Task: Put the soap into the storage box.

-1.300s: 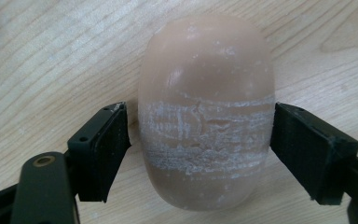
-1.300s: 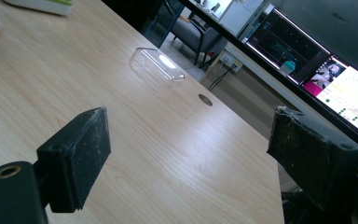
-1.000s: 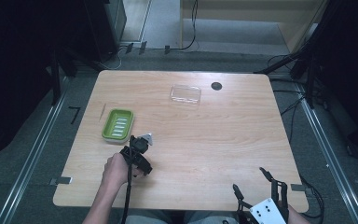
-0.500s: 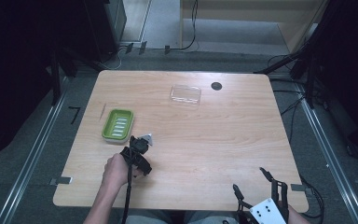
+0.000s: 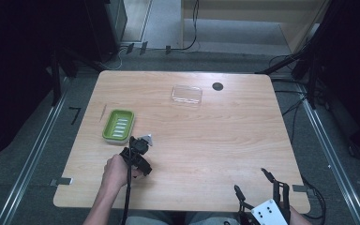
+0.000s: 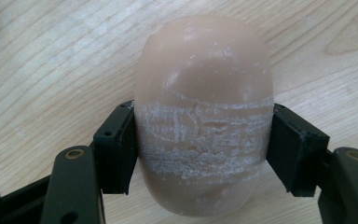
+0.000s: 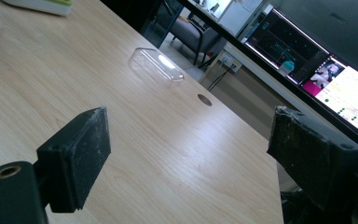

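Observation:
A pale pink oval bar of soap (image 6: 204, 93) lies on the wooden table (image 5: 215, 140). My left gripper (image 6: 204, 154) is shut on it, with one black pad pressed against each long side. In the high view the left gripper (image 5: 143, 143) sits just below and to the right of a green soap dish (image 5: 118, 124), with a hand behind it. My right gripper (image 5: 255, 185) stands open at the table's front right edge, with nothing between its jaws (image 7: 191, 149). A clear plastic lid (image 5: 186, 94) lies at the far middle of the table.
A small black round hole (image 5: 217, 86) sits right of the clear lid. A thin pale stick (image 5: 102, 113) lies left of the green dish. Lit screens (image 7: 317, 60) stand beyond the table's far edge in the right gripper view.

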A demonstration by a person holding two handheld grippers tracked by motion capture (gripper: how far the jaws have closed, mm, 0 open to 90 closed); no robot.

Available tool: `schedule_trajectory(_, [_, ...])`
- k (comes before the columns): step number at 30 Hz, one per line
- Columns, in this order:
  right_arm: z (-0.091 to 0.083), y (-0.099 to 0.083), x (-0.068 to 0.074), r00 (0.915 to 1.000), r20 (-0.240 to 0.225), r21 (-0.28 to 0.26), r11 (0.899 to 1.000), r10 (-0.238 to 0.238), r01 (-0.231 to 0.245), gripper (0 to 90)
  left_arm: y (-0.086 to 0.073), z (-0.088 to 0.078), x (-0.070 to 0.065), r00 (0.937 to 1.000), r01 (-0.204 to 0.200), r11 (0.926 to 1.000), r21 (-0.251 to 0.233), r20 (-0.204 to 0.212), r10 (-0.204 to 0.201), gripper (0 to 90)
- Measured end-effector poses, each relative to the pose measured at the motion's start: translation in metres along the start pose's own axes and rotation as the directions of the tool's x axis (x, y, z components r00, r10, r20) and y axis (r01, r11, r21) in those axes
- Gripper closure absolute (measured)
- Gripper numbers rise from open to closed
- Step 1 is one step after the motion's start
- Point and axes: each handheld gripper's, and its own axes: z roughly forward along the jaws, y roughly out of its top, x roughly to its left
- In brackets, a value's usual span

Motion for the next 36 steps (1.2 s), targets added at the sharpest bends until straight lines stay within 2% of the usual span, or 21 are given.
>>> schedule_trajectory(19, [0.000, 0.000, 0.000, 1.0000, -0.001, 0.002, 1.000, 0.002, -0.002, 13.2, -0.009, -0.013, 0.015, 1.0000, 0.005, 1.0000, -0.008, 0.004, -0.005, 33.9])
schedule_trajectory(36, [-0.001, 0.000, -0.001, 1.0000, 0.005, 0.001, 1.000, 0.004, -0.004, 13.2, -0.024, -0.019, 0.038, 0.9989, 0.048, 0.9985, -0.025, 0.005, -0.047, 33.8])
